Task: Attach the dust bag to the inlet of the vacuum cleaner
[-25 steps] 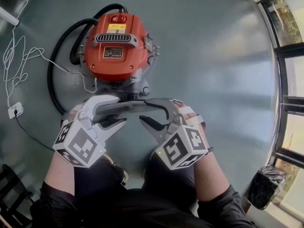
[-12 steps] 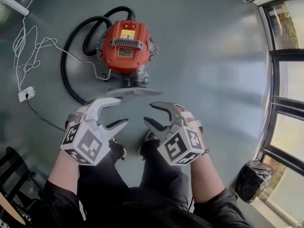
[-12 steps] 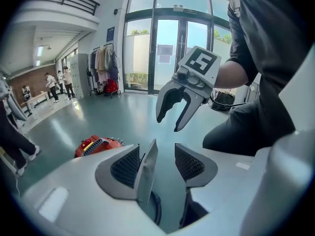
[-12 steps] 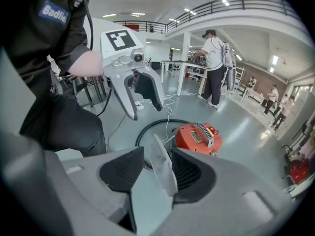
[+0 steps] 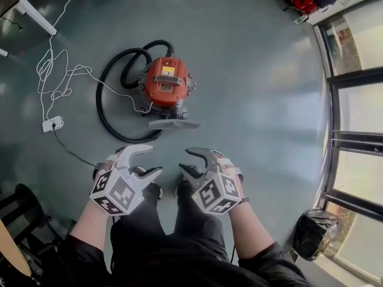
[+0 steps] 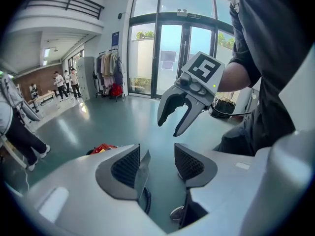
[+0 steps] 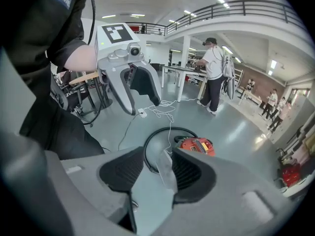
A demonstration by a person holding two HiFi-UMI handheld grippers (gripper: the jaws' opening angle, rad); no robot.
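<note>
Rose and drew back from the vacuum cleaner (image 5: 166, 87), left smaller and well apart, above centre of the head view, ringed by its black hose (image 5: 99, 103). Showed the grey dust bag (image 5: 172, 124) lying flat against the machine's lower edge, seemingly at the inlet, though too small to confirm as seated. Held the left gripper (image 5: 154, 159) and right gripper (image 5: 185, 160) low at centre, both released, jaws apart on nothing. Looked finished, or close to it; perhaps lacked only a check of the fit.
</note>
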